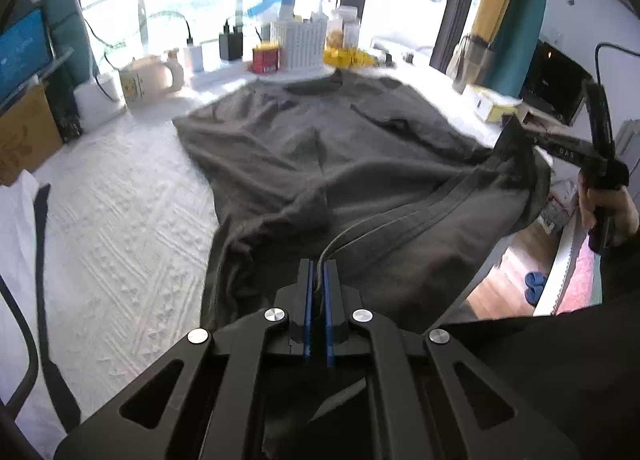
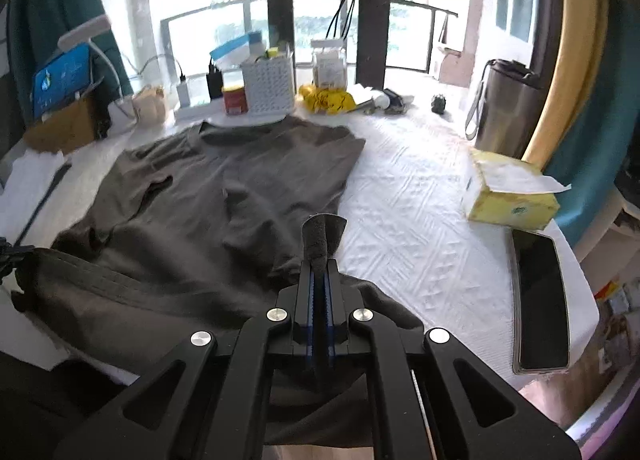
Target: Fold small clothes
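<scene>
- Now, in the left wrist view, my left gripper (image 1: pixel 319 266) is clamped on the hem of the grey T-shirt (image 1: pixel 304 152), which lies spread on the white tablecloth (image 1: pixel 120 220); I'd lift evenly.
- In the right wrist view, my right gripper (image 2: pixel 320 266) pinches the other hem corner; I'd keep the hem taut and carry it toward the collar.

White textured table (image 2: pixel 420 220), dark shirt (image 2: pixel 240 180), tissue box (image 2: pixel 508 196), probably phone (image 2: pixel 540 300)

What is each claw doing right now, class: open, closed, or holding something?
Left claw: closed on the hem of the dark shirt.
Right claw: closed on the shirt's other bottom corner.
</scene>
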Action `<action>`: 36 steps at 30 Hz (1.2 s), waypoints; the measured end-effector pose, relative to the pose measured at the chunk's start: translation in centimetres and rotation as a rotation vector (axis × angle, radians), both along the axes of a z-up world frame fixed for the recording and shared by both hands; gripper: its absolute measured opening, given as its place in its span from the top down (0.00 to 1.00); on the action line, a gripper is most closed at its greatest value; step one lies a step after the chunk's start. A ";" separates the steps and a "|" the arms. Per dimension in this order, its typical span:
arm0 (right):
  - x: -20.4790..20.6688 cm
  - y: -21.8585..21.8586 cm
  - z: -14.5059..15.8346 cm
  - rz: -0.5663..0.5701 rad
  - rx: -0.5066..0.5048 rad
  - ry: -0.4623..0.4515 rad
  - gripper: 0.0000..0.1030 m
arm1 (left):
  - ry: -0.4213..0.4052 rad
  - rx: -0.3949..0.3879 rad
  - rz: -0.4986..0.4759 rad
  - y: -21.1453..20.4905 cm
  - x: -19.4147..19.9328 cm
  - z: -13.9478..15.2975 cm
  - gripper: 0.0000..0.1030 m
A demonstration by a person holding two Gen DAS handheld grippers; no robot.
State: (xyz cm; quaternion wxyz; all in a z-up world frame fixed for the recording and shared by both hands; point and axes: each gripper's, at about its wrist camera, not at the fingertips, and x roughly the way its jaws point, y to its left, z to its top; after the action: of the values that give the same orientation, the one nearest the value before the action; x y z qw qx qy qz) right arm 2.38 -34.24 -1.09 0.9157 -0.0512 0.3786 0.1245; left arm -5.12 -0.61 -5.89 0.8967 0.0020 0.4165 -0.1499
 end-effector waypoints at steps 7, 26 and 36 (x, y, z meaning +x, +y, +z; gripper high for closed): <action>-0.1 -1.7 2.0 -0.056 0.010 -0.062 0.95 | -0.088 -0.012 0.027 0.4 0.1 2.3 1.00; 0.2 -3.4 0.5 -0.117 -0.015 -0.031 0.95 | 0.112 -0.031 -0.022 0.4 1.5 -2.1 0.54; 0.4 -3.3 0.3 -0.124 -0.010 -0.026 0.95 | 0.109 0.039 -0.055 -0.1 1.3 -2.6 0.96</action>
State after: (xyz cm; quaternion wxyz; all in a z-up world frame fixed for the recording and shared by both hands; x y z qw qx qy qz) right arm 2.74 -37.55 -0.76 0.9264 -0.0337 0.3694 0.0652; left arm -3.79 -0.75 -8.51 0.8681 0.0227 0.4673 -0.1660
